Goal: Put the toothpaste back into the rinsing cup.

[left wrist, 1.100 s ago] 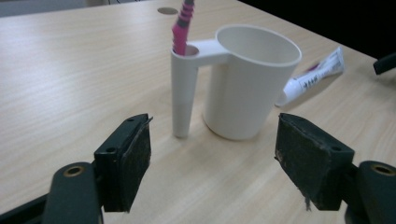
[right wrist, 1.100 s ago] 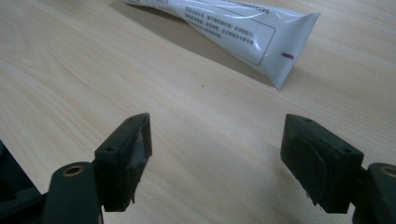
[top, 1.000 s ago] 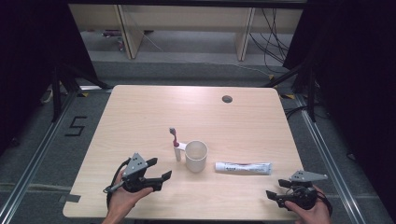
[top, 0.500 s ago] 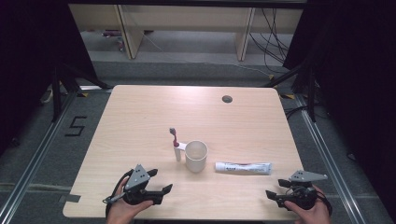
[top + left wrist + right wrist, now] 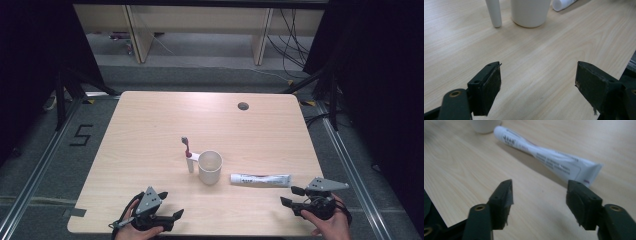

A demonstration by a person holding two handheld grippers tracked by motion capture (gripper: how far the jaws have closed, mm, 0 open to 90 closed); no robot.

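Dark print on the white toothpaste tube (image 5: 549,157) is too blurred to read as it lies flat on the bench (image 5: 150,130) just right of the cup (image 5: 210,167), bare wood around; right gripper (image 5: 292,196) fingers have just been narrowing, nothing between them, left gripper (image 5: 172,210) fingers released near the front edge.

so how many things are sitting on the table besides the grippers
3: a white cup near the middle, a toothbrush standing upright just left of it, and a toothpaste tube lying flat to its right. Nothing looks hidden.
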